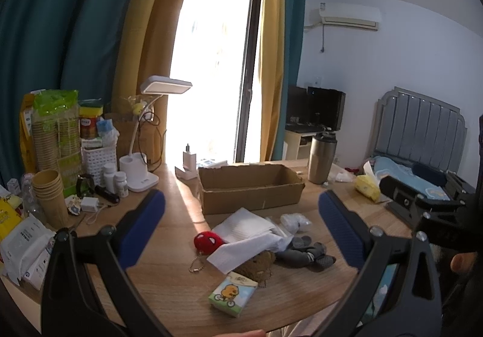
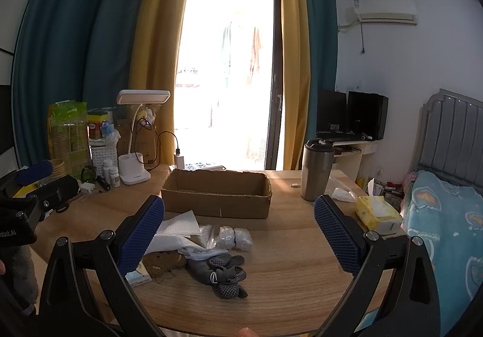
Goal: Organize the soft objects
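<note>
A pile of soft things lies on the wooden table in front of an open cardboard box (image 1: 250,187) (image 2: 217,193): a red plush ball (image 1: 208,242), a brown plush bear (image 1: 256,266) (image 2: 164,261), grey socks (image 1: 308,251) (image 2: 223,273), white cloths (image 1: 247,234) (image 2: 181,226), a white bagged bundle (image 1: 294,220) (image 2: 234,237) and a tissue pack (image 1: 232,296). My left gripper (image 1: 241,228) is open above the pile, holding nothing. My right gripper (image 2: 240,234) is open above the socks, holding nothing.
A desk lamp (image 1: 142,155) (image 2: 134,162), paper cups (image 1: 49,195), bottles and packets crowd the table's left. A steel tumbler (image 1: 321,157) (image 2: 317,169) and yellow tissue pack (image 1: 368,187) (image 2: 377,213) stand right. A bed (image 2: 446,216) is beyond.
</note>
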`<state>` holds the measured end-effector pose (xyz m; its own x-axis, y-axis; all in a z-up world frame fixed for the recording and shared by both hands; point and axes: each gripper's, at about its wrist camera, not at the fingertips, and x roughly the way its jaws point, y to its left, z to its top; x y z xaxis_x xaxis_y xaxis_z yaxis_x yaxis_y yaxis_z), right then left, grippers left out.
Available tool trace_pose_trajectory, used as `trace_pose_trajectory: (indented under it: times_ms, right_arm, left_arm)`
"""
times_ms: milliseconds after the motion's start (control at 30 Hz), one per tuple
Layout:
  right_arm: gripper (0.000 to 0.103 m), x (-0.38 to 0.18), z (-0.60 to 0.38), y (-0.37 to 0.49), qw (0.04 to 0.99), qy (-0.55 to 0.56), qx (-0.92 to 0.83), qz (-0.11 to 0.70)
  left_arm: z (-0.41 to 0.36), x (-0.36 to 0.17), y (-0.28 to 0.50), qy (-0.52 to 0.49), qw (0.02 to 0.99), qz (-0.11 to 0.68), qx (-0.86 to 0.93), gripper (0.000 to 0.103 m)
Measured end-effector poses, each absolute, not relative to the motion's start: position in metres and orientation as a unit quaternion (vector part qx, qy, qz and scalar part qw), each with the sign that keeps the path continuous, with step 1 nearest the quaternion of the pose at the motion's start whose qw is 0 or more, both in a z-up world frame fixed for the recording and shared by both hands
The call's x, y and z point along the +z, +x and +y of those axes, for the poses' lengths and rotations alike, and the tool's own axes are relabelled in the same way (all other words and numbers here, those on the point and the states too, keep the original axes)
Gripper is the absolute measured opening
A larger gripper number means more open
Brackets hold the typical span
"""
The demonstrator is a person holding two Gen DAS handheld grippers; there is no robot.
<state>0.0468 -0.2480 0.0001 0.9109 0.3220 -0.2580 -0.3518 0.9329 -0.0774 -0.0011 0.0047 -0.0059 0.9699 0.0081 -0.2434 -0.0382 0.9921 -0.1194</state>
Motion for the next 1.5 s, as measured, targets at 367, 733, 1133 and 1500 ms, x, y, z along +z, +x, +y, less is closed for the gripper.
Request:
trace_pose_trajectory:
  times_ms: [367, 733, 1133, 1500]
  right_arm:
    - [0.101, 0.000, -0.248, 0.048, 0.976, -0.061, 0.173, 0.121]
    - [0.101, -0.002, -0.246, 0.046, 0.975, -0.062, 0.174, 0.124]
    - [0.101, -0.003, -0.245, 0.046, 0.975, -0.063, 0.173, 0.127]
    - [0.101, -0.016, -0.247, 0.065, 0.971, -0.061, 0.172, 0.157]
  left_arm:
    - [0.005, -0.006, -0.001, -0.062, 0.991, 0.121, 0.012, 0.102]
    - [0.006, -0.007, -0.002, -0.064, 0.990, 0.124, 0.010, 0.102]
    - [0.005, -0.010, -0.001, -0.064, 0.990, 0.127, 0.008, 0.102]
    - [0.006, -0.034, 0.013, -0.067, 0.985, 0.159, -0.008, 0.102]
